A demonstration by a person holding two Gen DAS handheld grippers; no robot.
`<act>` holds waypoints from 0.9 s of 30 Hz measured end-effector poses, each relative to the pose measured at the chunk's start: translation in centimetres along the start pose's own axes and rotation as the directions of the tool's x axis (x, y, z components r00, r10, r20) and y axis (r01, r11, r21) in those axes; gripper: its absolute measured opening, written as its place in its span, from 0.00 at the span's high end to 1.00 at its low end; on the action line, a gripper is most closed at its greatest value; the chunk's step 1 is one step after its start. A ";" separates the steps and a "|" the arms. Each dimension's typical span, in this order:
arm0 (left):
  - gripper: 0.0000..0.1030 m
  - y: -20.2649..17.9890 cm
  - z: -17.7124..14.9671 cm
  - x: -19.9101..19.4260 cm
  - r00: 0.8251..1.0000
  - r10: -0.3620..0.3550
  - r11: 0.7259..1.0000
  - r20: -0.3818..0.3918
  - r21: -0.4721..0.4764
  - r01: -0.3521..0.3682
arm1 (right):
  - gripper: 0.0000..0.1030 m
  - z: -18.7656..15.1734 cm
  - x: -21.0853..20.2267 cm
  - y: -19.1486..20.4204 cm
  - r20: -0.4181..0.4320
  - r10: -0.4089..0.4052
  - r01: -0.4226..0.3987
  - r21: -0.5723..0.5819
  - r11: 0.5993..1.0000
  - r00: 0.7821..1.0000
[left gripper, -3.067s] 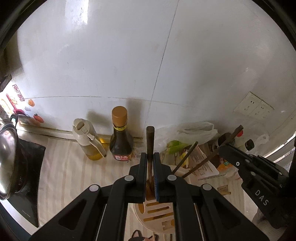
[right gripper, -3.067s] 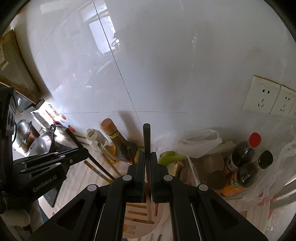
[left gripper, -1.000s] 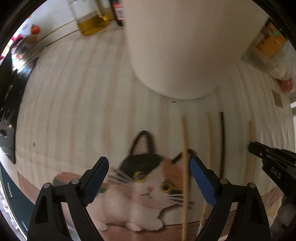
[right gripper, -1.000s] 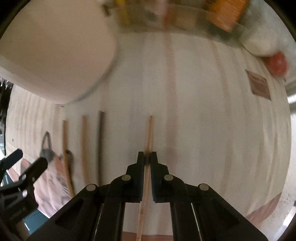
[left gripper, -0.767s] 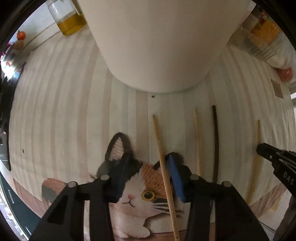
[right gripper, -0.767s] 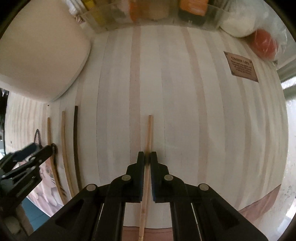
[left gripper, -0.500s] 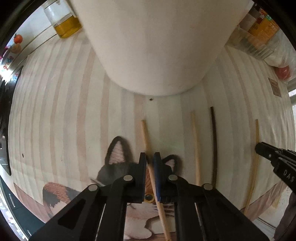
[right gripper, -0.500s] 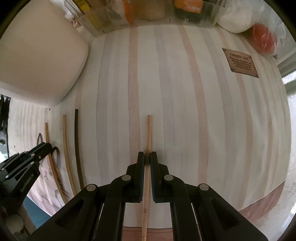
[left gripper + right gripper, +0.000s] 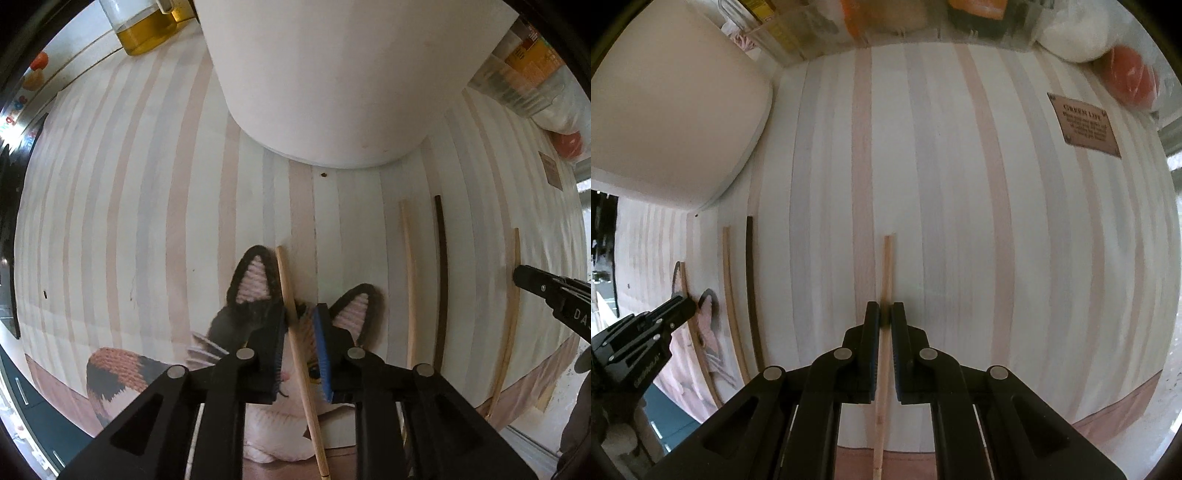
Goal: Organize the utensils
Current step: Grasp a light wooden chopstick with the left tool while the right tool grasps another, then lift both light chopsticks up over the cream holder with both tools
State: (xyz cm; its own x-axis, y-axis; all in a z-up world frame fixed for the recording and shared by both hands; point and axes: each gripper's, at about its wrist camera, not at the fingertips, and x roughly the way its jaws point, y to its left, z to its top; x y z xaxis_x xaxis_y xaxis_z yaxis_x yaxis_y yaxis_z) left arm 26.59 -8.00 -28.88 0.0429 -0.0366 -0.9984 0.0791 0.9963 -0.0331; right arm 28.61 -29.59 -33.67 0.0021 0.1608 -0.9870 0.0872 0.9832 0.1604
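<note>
Through the left wrist view we see the left tool, its jaws opening, straddling a pale chopstick that lies on the cat-print mat; the pads stand clear of the stick. Only this view shows the oil bottle at 11 o'clock. The white container fills 12 o'clock, its base near the stick's far tip.

Through the right wrist view we see the right tool clamped on a second pale chopstick. Only here do we read the brown label at 2 o'clock. Open striped tabletop stretches from 12 to 4 o'clock. A light chopstick and a dark chopstick lie parallel at 9 o'clock.
</note>
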 end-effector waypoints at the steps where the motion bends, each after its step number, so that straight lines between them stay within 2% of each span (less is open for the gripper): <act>1: 0.86 -0.8 0.1 0.2 1.000 0.004 1.000 0.001 0.001 -0.004 | 0.93 -0.2 -0.3 0.6 0.000 -0.006 0.006 0.005 1.000 1.000; 5: 0.87 -2.4 0.6 0.2 1.000 0.009 1.000 0.006 -0.001 -0.009 | 0.94 0.6 -0.4 1.5 0.009 -0.018 0.018 0.018 1.000 1.000; 6: 0.89 -2.4 0.3 0.4 1.000 0.011 1.000 0.009 -0.001 -0.011 | 0.94 0.7 -0.4 1.7 0.008 -0.026 0.026 0.017 1.000 1.000; 7: 0.96 -2.6 0.5 0.4 1.000 0.012 1.000 0.016 0.001 -0.012 | 0.94 0.8 -0.3 1.8 0.011 -0.031 0.031 0.013 0.999 0.999; 10: 0.97 -2.6 0.2 0.1 1.000 0.012 1.000 0.026 0.000 -0.012 | 0.95 0.9 -0.1 2.4 0.026 -0.036 0.036 -0.004 0.999 0.999; 16: 0.97 -1.9 -0.5 -3.3 0.995 -0.019 1.000 0.094 -0.001 0.019 | 0.95 -0.7 -2.2 1.0 0.106 0.034 -0.038 0.030 0.999 0.994; 21: 0.97 -0.8 -1.3 -7.3 0.984 -0.041 0.999 0.175 -0.005 0.043 | 0.95 -2.1 -5.3 0.7 0.175 0.091 -0.097 0.027 0.995 0.980; 25: 0.97 -0.2 -1.7 -10.7 0.968 -0.050 0.999 0.244 -0.001 0.051 | 0.95 -2.4 -8.7 1.0 0.249 0.134 -0.140 0.008 0.990 0.959; 27: 0.97 0.4 -1.9 -12.2 0.957 -0.048 0.999 0.285 0.008 0.047 | 0.95 -3.0 -9.6 2.4 0.280 0.147 -0.151 -0.008 0.989 0.949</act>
State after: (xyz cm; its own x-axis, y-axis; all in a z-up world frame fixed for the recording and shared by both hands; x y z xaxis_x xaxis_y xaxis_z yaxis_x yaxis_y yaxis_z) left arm 24.17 -7.02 -16.84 0.3210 -0.1047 -0.9413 0.0887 0.9928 -0.0801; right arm 25.82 -28.51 -23.76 0.2941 0.2728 -0.9160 0.0783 0.9483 0.3076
